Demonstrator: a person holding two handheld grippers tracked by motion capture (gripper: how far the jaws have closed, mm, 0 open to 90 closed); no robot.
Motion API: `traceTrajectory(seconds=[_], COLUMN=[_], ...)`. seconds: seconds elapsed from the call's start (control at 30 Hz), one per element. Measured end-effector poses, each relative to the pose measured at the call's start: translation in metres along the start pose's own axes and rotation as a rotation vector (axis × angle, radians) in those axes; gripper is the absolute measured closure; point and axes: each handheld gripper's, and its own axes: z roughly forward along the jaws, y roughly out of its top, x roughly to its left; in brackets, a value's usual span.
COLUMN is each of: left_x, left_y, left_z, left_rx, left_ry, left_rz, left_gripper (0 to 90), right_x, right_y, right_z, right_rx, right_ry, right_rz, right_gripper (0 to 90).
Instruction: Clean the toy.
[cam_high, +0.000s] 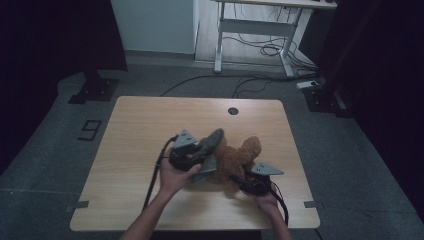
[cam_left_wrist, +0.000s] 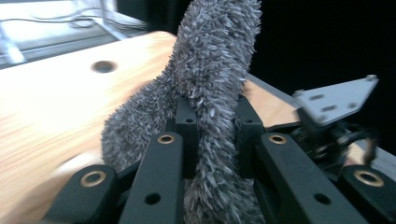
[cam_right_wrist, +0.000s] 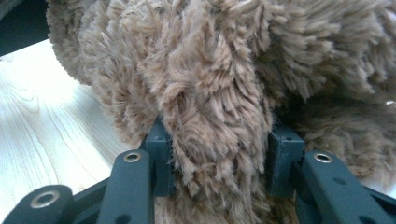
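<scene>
A brown plush toy (cam_high: 239, 159) lies on the wooden table (cam_high: 135, 135), right of centre. My right gripper (cam_high: 248, 179) comes at it from the front, and its jaws are shut on a thick fold of the brown fur (cam_right_wrist: 210, 74). My left gripper (cam_high: 200, 150) is at the toy's left side, shut on a grey fuzzy piece (cam_high: 212, 141) that sticks up and back. In the left gripper view the grey fuzzy piece (cam_left_wrist: 210, 70) is pinched between the black jaws and rises above them. The right gripper's grey plate (cam_left_wrist: 334, 100) shows beyond it.
A round hole (cam_high: 233, 111) sits near the table's far edge. A white desk frame (cam_high: 255, 30) and loose cables (cam_high: 260, 80) stand on the floor beyond. Bare wood lies to the left and front of the toy.
</scene>
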Motion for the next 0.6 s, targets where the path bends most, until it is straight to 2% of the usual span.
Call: traceTrajectory(seconds=[0.03, 0.07, 0.1, 0.13, 0.17, 0.23, 0.27, 0.33, 0.4, 0.5, 0.53, 0.57, 0.6], left_x=[-0.017, -0.024, -0.029, -0.029, -0.038, -0.041, -0.041, -0.037, -0.031, -0.025, -0.020, -0.020, -0.013], left_y=[0.009, 0.013, 0.016, 0.016, 0.021, 0.022, 0.022, 0.014, 0.006, 0.004, 0.004, 0.004, 0.001], left_z=[0.025, 0.037, 0.047, 0.047, 0.072, 0.096, 0.096, 0.121, 0.125, 0.119, 0.109, 0.109, 0.101], left_rx=[0.032, 0.051, 0.066, 0.066, 0.115, 0.170, 0.170, 0.249, 0.242, 0.227, 0.226, 0.226, 0.223], left_ry=[-0.027, -0.026, -0.026, -0.026, -0.026, -0.014, -0.014, 0.022, 0.008, 0.002, 0.034, 0.034, 0.057], left_rz=[0.030, 0.050, 0.058, 0.058, 0.075, 0.072, 0.072, 0.083, 0.056, 0.036, 0.057, 0.057, 0.057], left_gripper=[76.8, 76.8, 76.8, 76.8, 76.8, 76.6, 76.6, 76.5, 76.6, 76.8, 77.0, 77.0, 77.0], right_x=[0.000, 0.000, 0.000, 0.000, 0.000, 0.001, 0.001, 0.003, 0.003, 0.003, 0.004, 0.004, 0.004], right_y=[0.000, 0.000, 0.000, 0.000, 0.000, 0.000, 0.000, 0.000, 0.000, -0.001, -0.001, -0.001, -0.001], right_z=[0.000, 0.000, 0.000, 0.000, 0.000, 0.000, 0.000, 0.000, 0.000, 0.000, 0.000, 0.000, 0.000], right_rx=[0.002, 0.002, 0.002, 0.002, 0.002, 0.000, 0.000, 0.000, 0.007, 0.008, 0.008, 0.008, 0.005], right_ry=[0.001, -0.001, -0.002, -0.002, -0.002, -0.006, -0.006, -0.016, -0.021, -0.020, -0.023, -0.023, -0.022], right_rz=[0.003, 0.003, 0.002, 0.002, -0.002, -0.004, -0.004, -0.015, -0.013, -0.009, -0.021, -0.018, -0.015], right_gripper=[54.6, 54.6, 54.6, 54.6, 54.6, 54.6, 54.6, 54.6, 54.7, 54.7, 54.7, 54.7, 54.7])
